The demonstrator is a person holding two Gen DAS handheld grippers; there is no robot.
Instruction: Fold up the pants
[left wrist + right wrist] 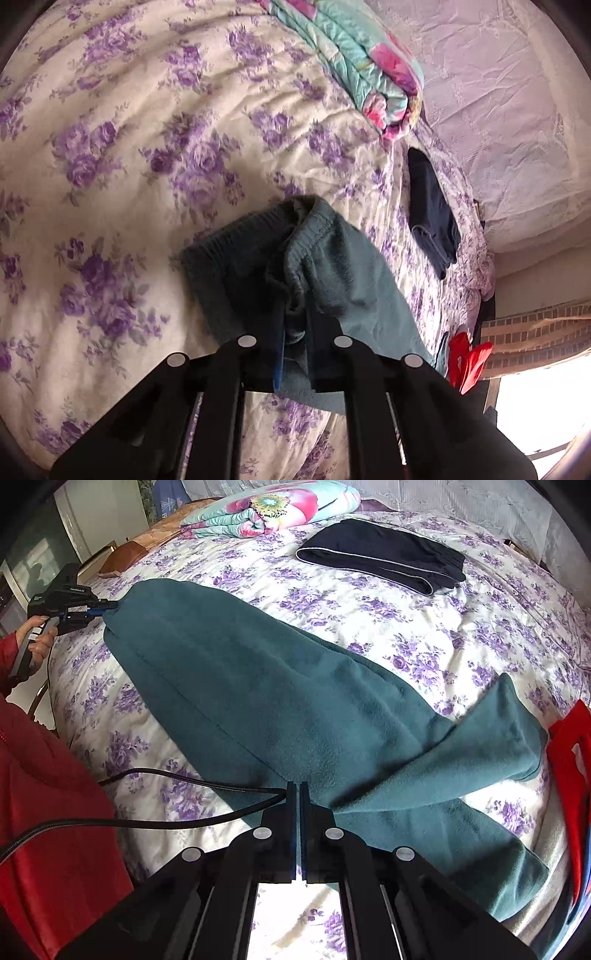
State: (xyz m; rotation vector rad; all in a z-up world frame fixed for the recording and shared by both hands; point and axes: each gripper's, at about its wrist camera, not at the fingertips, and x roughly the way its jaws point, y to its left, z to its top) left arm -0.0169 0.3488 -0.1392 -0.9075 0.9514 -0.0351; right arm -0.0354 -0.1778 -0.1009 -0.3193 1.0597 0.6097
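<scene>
Teal fleece pants (280,701) lie stretched lengthwise across the floral bedspread (406,627), legs crossing near the right end. Left gripper (295,325) clenched on the bunched waistband, fabric pinched between its pads. Right gripper (299,794) clenched on the edge of the pants near the crotch, jaws nearly touching. Folded dark pants (384,554) well apart, beside a rolled quilt (273,509).

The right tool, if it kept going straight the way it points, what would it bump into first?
Most likely the teal pants: the right tool already sits shut at their near edge, and the fabric fills the line ahead, lying on the flowered bedspread. Depth is hard to judge here.
</scene>
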